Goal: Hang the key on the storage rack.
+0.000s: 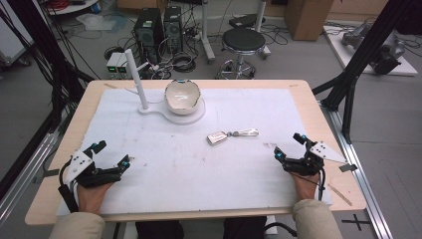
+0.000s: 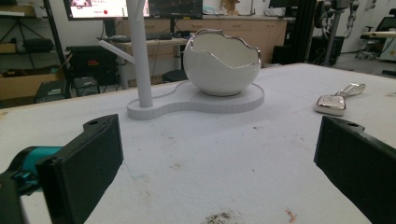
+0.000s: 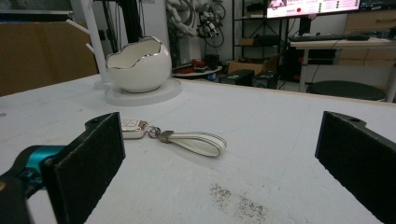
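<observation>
Silver key fob (image 1: 217, 137) lay flat between your tools; both stood wide and empty, so the right tool (image 1: 288, 147) needed a low, level approach.

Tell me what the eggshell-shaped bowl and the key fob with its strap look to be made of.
Eggshell-shaped bowl: likely glazed ceramic, glossy white with soft reflections and a thin metallic-looking line along the jagged rim. Key fob: a shiny silver casing that mirrors light, either polished metal or chromed plastic; I cannot tell which. Its strap: a flat, pale loop with darker edges, probably leather or faux leather, joined by a small metal ring.
</observation>
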`<action>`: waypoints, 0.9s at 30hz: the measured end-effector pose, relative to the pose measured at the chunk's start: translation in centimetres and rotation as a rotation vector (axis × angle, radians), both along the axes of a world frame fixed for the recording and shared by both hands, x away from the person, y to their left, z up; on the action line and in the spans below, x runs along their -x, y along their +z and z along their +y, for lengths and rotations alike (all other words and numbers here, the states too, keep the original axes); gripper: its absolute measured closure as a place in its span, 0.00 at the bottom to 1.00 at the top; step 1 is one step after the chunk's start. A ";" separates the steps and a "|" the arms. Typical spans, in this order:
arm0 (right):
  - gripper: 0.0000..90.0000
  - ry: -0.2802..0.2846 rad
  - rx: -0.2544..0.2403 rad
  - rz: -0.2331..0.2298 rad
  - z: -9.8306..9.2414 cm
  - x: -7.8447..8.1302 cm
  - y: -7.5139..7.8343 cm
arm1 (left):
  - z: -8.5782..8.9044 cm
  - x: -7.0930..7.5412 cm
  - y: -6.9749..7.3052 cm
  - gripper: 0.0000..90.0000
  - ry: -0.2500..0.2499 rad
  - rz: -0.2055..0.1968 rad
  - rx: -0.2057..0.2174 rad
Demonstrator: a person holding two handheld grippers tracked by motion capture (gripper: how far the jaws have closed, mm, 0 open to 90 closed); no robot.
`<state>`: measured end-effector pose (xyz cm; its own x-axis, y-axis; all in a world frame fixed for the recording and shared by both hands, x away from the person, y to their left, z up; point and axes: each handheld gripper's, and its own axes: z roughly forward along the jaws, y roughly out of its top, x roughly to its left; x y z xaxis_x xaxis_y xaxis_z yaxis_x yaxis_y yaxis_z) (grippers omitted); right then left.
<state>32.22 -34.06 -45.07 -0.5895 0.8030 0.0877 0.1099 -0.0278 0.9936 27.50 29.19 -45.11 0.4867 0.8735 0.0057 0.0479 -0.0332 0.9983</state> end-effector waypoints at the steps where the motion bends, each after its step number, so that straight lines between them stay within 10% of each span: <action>1: 0.01 0.002 0.004 -0.006 0.0 0.0 0.0 | 0.0 0.0 0.0 0.02 0.004 -0.002 -0.001; 27: 0.01 0.033 0.034 0.040 -0.2 -0.9 0.9 | -0.1 0.0 0.0 0.02 0.009 0.000 -0.001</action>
